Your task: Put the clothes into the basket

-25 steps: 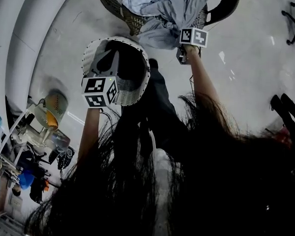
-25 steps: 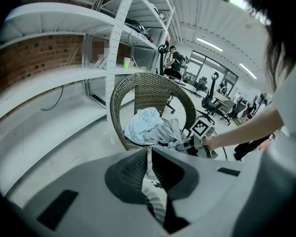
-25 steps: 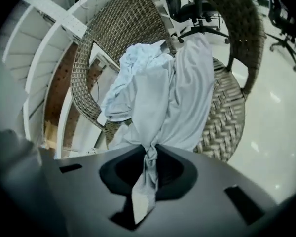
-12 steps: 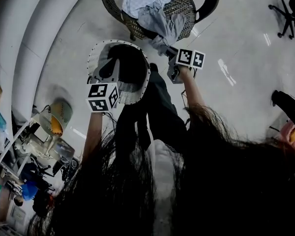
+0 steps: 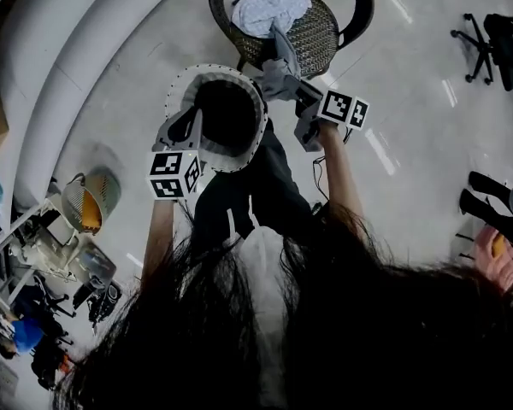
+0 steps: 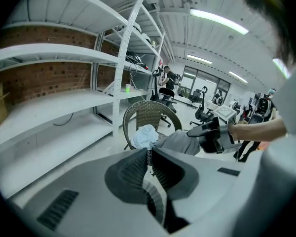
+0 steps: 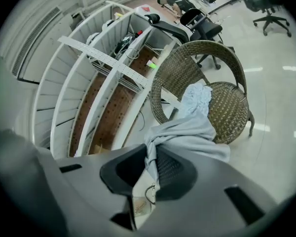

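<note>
We hold the grey garment (image 7: 187,132) in our right tool (image 7: 150,164), jaws clenched on a bunched fold, so that it hangs in front of the wicker chair (image 7: 232,107). A pale shirt (image 7: 196,98) lies on the seat, toward its back edge. Our left tool (image 5: 188,128) is clamped on the rim of the basket (image 5: 207,69), just beside the garment.

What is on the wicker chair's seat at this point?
A crumpled light garment lies on the chair seat. A grey garment, clamped in the right hand-held gripper, reaches toward the seat's front; contact unclear. Anything beneath the light garment is covered.
</note>
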`<state>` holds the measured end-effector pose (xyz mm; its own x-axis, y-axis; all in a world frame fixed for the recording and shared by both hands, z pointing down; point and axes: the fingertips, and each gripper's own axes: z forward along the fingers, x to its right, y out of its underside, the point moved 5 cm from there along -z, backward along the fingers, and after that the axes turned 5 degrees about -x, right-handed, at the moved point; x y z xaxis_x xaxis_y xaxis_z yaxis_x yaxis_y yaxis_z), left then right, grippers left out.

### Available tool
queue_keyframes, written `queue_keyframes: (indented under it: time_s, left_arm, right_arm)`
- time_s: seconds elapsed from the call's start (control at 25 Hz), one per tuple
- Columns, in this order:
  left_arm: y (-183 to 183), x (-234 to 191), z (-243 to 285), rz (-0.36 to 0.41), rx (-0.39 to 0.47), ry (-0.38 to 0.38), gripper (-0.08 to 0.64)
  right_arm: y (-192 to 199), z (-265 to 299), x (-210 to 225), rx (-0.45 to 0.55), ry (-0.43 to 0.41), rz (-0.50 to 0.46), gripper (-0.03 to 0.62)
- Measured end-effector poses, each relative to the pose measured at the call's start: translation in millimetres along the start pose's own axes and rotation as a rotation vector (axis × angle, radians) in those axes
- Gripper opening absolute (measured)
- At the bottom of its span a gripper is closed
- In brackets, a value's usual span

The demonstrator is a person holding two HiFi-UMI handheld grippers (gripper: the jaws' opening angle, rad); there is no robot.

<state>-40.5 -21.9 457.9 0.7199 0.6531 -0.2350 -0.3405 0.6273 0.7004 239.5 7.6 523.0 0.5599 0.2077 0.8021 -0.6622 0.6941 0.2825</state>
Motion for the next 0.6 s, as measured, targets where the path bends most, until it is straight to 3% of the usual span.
queue_keyframes:
  time_s: [0.6]
  left_arm:
    - [29, -35, -110, -0.029, 0.12, -0.044, 0.038]
  right_arm:
    - [53, -48, -179, 0.043, -0.199, -0.168, 0.059]
